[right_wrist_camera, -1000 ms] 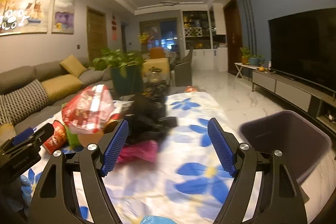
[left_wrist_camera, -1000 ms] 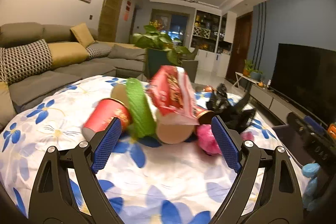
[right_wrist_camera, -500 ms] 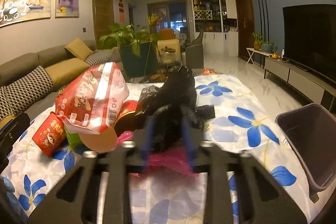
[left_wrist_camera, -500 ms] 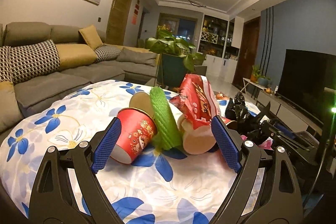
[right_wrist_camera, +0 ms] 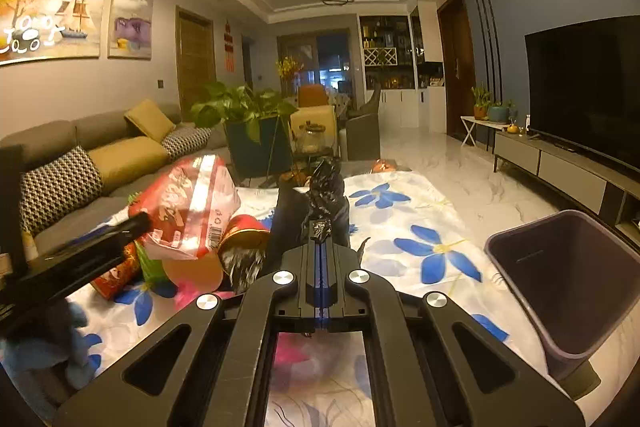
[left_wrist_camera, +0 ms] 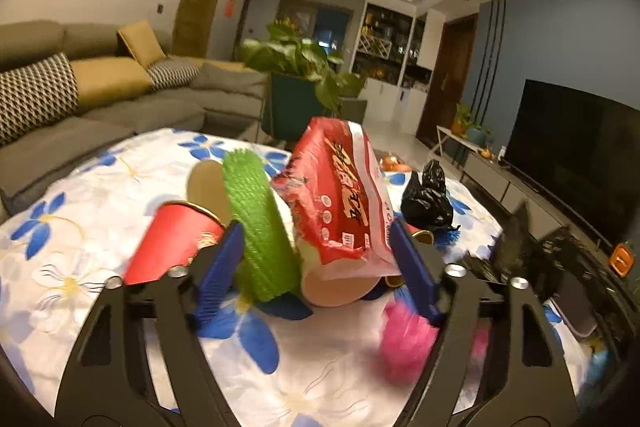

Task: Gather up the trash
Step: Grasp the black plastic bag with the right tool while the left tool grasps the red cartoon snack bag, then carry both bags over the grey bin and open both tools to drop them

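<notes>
Right gripper held low and level over the floral tablecloth, blue pads pressed together on a pinch of the black plastic bag. Left gripper wide apart, holding nothing, its fingers either side of the green mesh roll and red snack bag (large printed characters, not legible). Red paper cup lies beside. Grey bin stands at the table's right edge
</notes>
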`<state>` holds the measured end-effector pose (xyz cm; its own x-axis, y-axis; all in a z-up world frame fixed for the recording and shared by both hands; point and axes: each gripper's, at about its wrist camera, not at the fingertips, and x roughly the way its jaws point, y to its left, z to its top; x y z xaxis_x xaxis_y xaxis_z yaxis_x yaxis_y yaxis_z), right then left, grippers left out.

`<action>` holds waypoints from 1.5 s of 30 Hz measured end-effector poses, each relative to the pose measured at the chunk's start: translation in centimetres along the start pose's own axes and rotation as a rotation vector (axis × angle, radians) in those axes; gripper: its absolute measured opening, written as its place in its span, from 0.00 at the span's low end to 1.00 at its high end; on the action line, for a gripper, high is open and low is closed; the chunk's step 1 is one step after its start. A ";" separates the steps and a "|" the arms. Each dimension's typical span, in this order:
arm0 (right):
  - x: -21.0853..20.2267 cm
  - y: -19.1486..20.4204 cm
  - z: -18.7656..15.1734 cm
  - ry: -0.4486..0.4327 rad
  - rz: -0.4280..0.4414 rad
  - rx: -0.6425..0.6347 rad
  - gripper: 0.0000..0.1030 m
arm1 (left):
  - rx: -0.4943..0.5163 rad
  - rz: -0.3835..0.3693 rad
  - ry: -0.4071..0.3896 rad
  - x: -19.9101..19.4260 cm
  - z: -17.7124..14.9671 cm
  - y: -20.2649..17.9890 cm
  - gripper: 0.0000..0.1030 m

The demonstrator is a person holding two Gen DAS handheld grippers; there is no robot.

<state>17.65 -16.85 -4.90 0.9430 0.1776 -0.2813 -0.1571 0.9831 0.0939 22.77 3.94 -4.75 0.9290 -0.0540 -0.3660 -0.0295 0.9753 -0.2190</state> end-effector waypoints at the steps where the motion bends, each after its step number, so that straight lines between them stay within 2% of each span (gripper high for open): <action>1: -0.4 -0.1 0.0 -0.005 0.000 0.000 0.01 | -0.002 -0.003 0.021 0.7 0.1 0.0 0.60; 3: -1.0 -0.2 0.1 -0.015 0.003 -0.002 0.01 | -0.006 -0.010 0.055 1.6 0.1 0.0 0.45; 7: -2.0 -0.4 0.1 -0.028 0.007 -0.007 0.01 | -0.042 -0.053 0.097 2.4 -0.1 0.3 0.26; 9: -2.2 -0.5 0.1 -0.030 0.008 -0.006 0.01 | -0.046 -0.064 0.099 2.5 -0.3 0.3 0.09; 12: -2.3 -0.5 0.1 -0.032 0.008 -0.005 0.01 | -0.037 -0.074 0.091 2.2 -0.4 0.0 0.02; 16: -2.7 -0.5 0.1 -0.035 0.008 -0.005 0.01 | -0.033 -0.089 0.059 1.0 -0.2 -0.2 0.00; 25: -4.6 -1.2 1.2 -0.070 0.015 0.001 0.01 | -0.023 -0.137 -0.068 -5.5 1.4 -1.2 0.00; 35: -7.9 -2.9 2.2 -0.112 -0.016 0.020 0.01 | -0.024 -0.148 -0.098 -8.9 1.8 -1.0 0.00; 45: -9.5 -3.6 2.5 -0.142 -0.047 0.025 0.01 | -0.014 -0.143 -0.117 -11.0 2.9 -1.0 0.00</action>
<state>10.02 -22.20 -0.24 0.9814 0.1217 -0.1483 -0.1063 0.9885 0.1078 13.64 4.22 2.09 0.9606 -0.1657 -0.2232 0.1013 0.9564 -0.2739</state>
